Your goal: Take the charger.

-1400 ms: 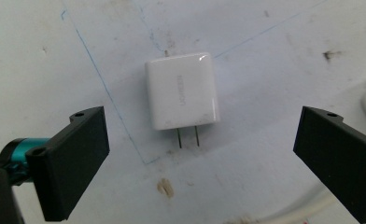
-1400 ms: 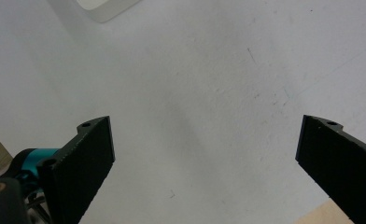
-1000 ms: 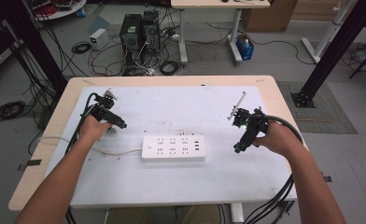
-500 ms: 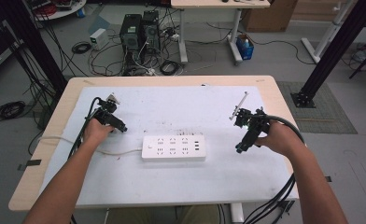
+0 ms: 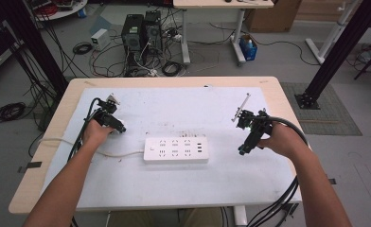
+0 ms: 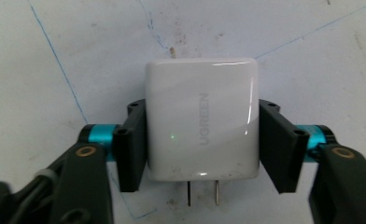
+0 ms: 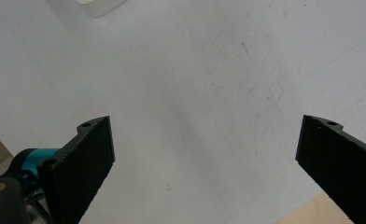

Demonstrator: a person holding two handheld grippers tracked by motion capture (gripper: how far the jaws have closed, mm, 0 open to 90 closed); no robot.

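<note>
Reaching in from the near edge, two forearms are seen in the high view, each hand holding a gripper over the white mat that covers the wooden table. A white power strip lies flat near the middle of the mat, its cord trailing off toward the left. The left gripper is clenched on a white charger: in the left gripper view the block is pressed between the two black jaws, its two metal prongs pointing toward the camera, the mat just behind it. In the high view the left gripper is placed left of the strip and apart from it. The right gripper is released, its jaws spread wide over bare mat; in the high view it is held right of the strip, well apart. Beyond the table, computer towers and tangled cables are seen on the floor.
</note>
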